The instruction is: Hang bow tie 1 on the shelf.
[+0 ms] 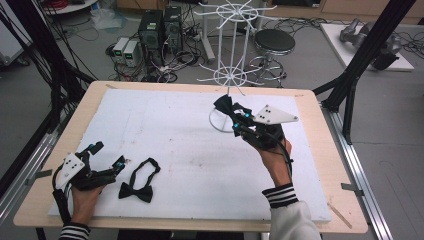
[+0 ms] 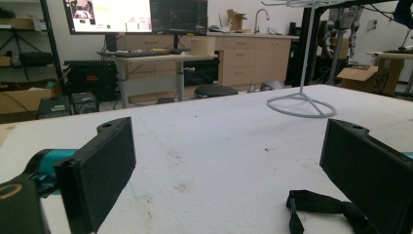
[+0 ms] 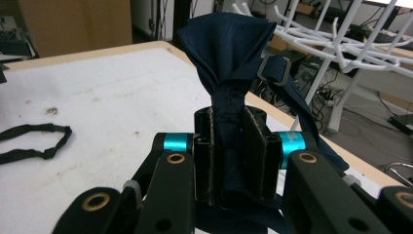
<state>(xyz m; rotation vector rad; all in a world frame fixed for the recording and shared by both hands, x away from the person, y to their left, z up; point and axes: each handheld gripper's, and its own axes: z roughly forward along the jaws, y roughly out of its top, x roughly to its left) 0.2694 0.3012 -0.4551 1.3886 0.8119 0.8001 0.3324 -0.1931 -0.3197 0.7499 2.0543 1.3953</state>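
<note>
Even, diffuse indoor light falls from overhead, so the white table cover (image 1: 165,135) reads bright with only soft, faint shadows and no harsh glare. All three views are low in resolution and slightly soft (the lit monitor (image 2: 109,14) is washed out), with mild bending at the edges.

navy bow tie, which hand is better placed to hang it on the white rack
Right. The right gripper is already shut on the navy bow tie and sits beside the rack. The left gripper is open, far from the rack, with the black bow tie lying on the table by it.
</note>
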